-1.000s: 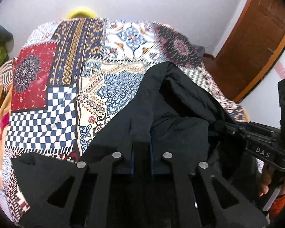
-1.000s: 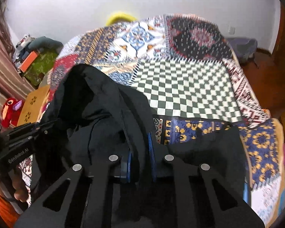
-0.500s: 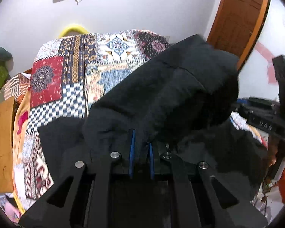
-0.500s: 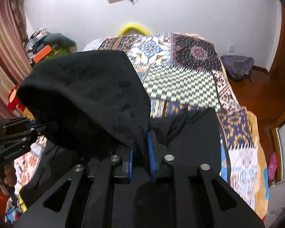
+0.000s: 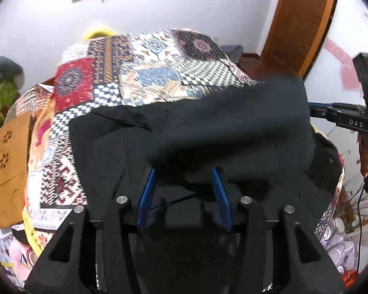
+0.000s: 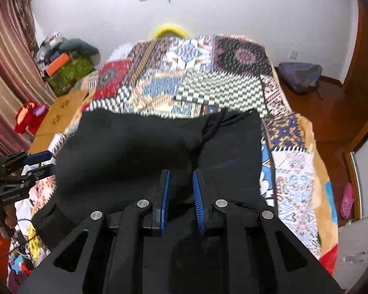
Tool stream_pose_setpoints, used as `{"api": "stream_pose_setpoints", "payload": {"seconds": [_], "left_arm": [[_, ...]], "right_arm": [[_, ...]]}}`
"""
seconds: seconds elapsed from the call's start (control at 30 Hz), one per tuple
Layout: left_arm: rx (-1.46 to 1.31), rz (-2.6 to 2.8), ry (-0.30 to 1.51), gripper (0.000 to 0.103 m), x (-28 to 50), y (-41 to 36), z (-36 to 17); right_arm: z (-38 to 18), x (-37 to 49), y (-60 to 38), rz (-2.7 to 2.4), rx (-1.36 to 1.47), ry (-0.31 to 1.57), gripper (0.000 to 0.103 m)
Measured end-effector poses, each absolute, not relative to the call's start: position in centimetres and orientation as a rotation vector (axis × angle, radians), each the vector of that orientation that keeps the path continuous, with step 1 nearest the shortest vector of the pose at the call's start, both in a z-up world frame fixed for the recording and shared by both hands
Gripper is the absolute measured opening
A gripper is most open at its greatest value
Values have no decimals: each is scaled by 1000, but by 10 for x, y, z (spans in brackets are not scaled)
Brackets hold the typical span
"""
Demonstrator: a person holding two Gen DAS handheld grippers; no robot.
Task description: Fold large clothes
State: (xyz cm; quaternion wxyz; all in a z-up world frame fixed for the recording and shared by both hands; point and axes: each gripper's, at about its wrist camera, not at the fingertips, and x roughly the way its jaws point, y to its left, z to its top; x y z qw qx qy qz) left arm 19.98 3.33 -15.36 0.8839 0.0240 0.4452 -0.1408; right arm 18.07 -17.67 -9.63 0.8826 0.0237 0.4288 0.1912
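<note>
A large black garment (image 5: 233, 122) lies across the near part of a patchwork quilt (image 5: 147, 73) on the bed, folded over on itself, with a drawstring (image 6: 208, 127) showing. My left gripper (image 5: 184, 170) has its jaws opening: the blue pads stand wide apart and a fold of the cloth hangs just above the tips, not pinched. My right gripper (image 6: 181, 172) keeps a narrow gap, with black garment (image 6: 135, 142) fabric between its pads. Each gripper shows at the edge of the other's view: the right gripper (image 5: 316, 112) and the left gripper (image 6: 43, 163), both at the cloth's sides.
The quilt (image 6: 208, 85) covers the bed to the far wall. A wooden board (image 5: 7, 147) and a red toy (image 6: 27, 115) stand left of the bed. A backpack (image 6: 301, 76) and a pink shoe (image 6: 347, 196) lie on the floor right. A wooden door (image 5: 301, 24) is at right.
Both grippers carried the raised fold of the garment toward the near edge and lowered it onto the rest of the cloth. The left pads have spread wide and let the fabric go.
</note>
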Motion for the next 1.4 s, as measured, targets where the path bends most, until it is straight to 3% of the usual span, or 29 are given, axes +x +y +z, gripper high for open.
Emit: {"api": "stream_pose_setpoints", "payload": {"seconds": [0.07, 0.27, 0.73, 0.87, 1.13, 1.4], "left_arm": [[45, -267, 895, 47, 194, 41, -144], [0, -228, 881, 48, 204, 51, -139], [47, -238, 1093, 48, 223, 8, -260], [60, -226, 1096, 51, 222, 5, -279], [45, -226, 1056, 51, 224, 18, -260], [-36, -117, 929, 54, 229, 80, -207]], "right_arm": [[-86, 181, -181, 392, 71, 868, 20], [-79, 178, -165, 402, 53, 820, 42], [-201, 197, -139, 390, -52, 1103, 45], [-203, 193, -144, 406, -30, 1099, 45], [-169, 195, -146, 417, -41, 1069, 46], [-130, 198, -176, 385, -29, 939, 53]]}}
